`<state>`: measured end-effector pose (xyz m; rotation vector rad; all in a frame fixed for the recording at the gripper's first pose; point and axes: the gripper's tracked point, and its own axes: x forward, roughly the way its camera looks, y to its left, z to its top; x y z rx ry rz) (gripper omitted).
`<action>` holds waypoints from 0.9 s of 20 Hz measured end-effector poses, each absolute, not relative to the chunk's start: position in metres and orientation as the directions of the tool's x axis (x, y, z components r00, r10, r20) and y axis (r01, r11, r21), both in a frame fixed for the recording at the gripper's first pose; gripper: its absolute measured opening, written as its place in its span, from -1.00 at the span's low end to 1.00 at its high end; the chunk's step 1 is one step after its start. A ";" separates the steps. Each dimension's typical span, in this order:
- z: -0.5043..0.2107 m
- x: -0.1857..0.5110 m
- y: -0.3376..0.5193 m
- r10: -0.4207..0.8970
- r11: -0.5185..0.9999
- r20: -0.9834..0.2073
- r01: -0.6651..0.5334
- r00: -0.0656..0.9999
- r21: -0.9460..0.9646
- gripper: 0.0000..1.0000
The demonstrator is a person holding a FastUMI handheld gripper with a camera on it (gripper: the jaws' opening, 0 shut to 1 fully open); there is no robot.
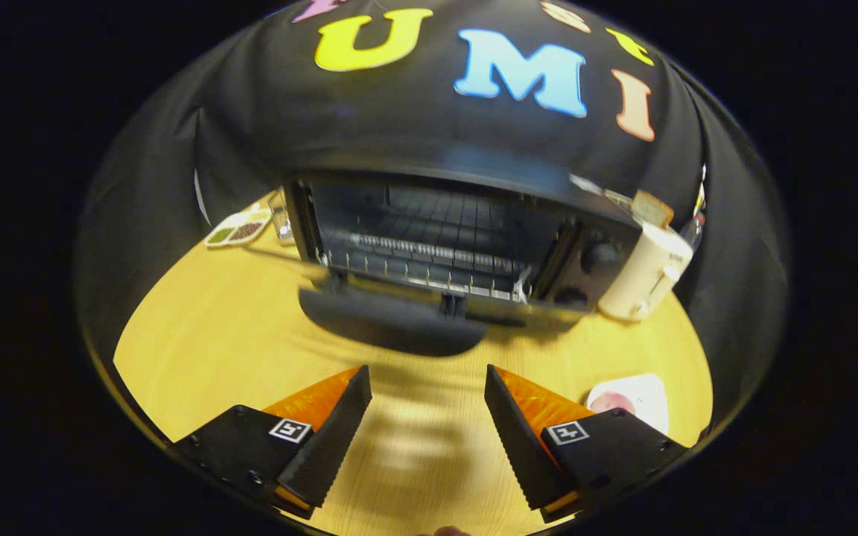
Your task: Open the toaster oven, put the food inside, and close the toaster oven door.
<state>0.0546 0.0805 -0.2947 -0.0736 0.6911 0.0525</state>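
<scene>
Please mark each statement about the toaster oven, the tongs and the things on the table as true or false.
1. The toaster oven door is open. True.
2. The tongs are shut on the food. False: they are open, holding nothing.
3. A wire rack sits inside the oven. True.
4. A white plate lies on the table beside one finger of the tongs. True.
5. The white toaster stands on top of the oven. False: it stands on the table beside it.
</scene>
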 end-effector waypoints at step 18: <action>-0.144 0.159 0.085 0.022 0.999 -0.324 -0.032 0.946 -0.025 0.96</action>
